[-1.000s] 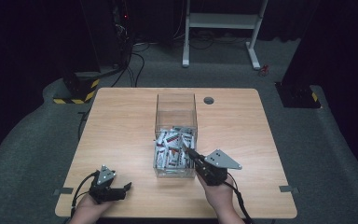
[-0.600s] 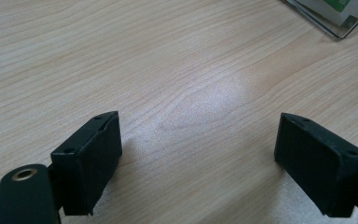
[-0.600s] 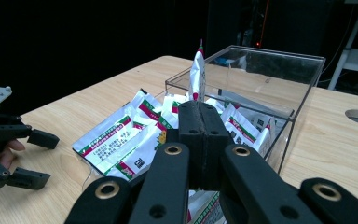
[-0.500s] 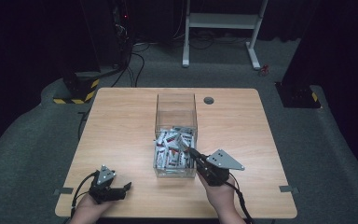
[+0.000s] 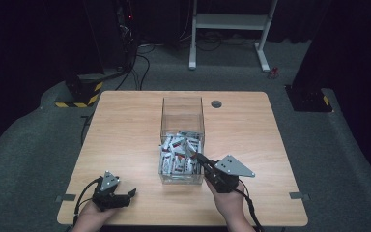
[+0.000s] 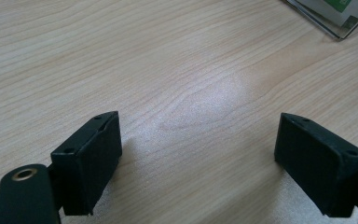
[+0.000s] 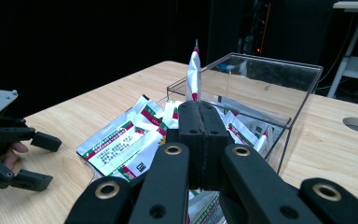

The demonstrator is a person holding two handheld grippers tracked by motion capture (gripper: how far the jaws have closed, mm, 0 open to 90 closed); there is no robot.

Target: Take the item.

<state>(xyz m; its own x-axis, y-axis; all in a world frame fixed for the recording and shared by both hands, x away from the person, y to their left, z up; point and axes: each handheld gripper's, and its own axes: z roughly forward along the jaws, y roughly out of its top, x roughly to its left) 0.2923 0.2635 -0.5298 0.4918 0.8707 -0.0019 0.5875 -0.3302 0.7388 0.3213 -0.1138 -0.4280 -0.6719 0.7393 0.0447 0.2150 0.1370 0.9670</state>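
Black jaws of the right gripper (image 7: 200, 116) pinch one white sachet (image 7: 194, 70) with red and green edges, upright, over the near end of the clear box (image 5: 182, 112) at the table's (image 5: 125, 125) middle. Sachets (image 5: 179, 153) fill its near half; their print is too small to read. Near the table's front left corner, the left gripper (image 5: 123, 195) rests with jaws wide, nothing between them.

— What colours are the packets (image 5: 178, 153)?
— White, with red and green bands and dark print. The box (image 5: 182, 110) is clear.
— And the counter (image 5: 125, 135)?
— Pale wood grain. Each gripper (image 7: 200, 140) is black.
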